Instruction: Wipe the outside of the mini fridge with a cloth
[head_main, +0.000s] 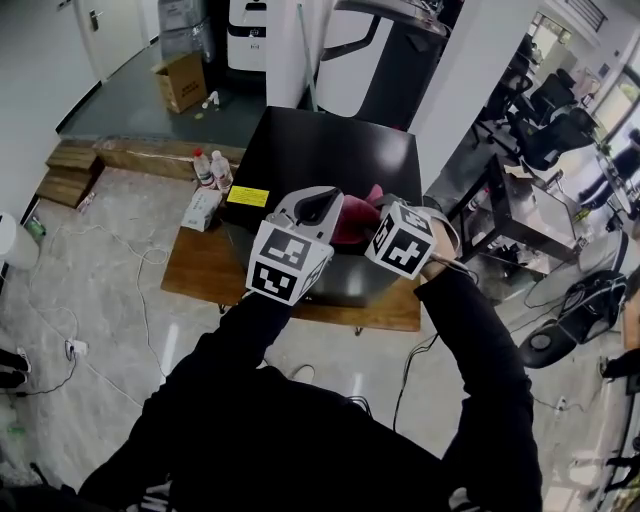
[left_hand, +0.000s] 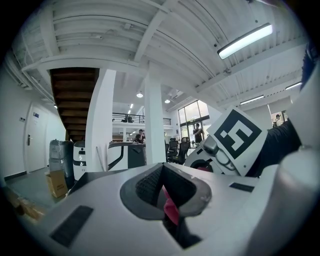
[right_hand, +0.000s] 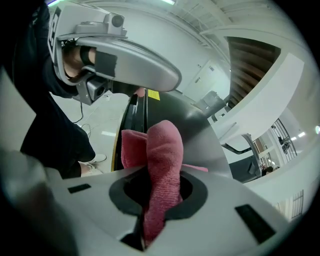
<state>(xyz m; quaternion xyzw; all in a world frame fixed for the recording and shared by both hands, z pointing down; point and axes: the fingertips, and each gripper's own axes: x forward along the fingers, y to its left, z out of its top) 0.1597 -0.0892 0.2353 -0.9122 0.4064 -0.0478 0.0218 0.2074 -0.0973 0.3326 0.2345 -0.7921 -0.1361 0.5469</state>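
Note:
The black mini fridge (head_main: 320, 150) stands on a low wooden platform (head_main: 200, 270), with a yellow label (head_main: 247, 196) on its top. A pink cloth (head_main: 352, 218) lies bunched at the top's near edge, between both grippers. My left gripper (head_main: 322, 205) pinches a sliver of the cloth (left_hand: 171, 211) between its pads (left_hand: 150, 187). Facing it from the right, my right gripper (head_main: 372, 222) is shut on a thick fold of the cloth (right_hand: 162, 165). The fridge top (right_hand: 175, 107) runs away behind that fold. The right gripper view also shows the left gripper (right_hand: 120, 55) above.
Two bottles (head_main: 212, 168) and a white box (head_main: 202, 208) sit on the platform left of the fridge. Cables (head_main: 130, 290) trail over the floor at left. A cardboard box (head_main: 181, 80) stands further back. A metal table (head_main: 520, 215) and office chairs (head_main: 545, 130) are at the right.

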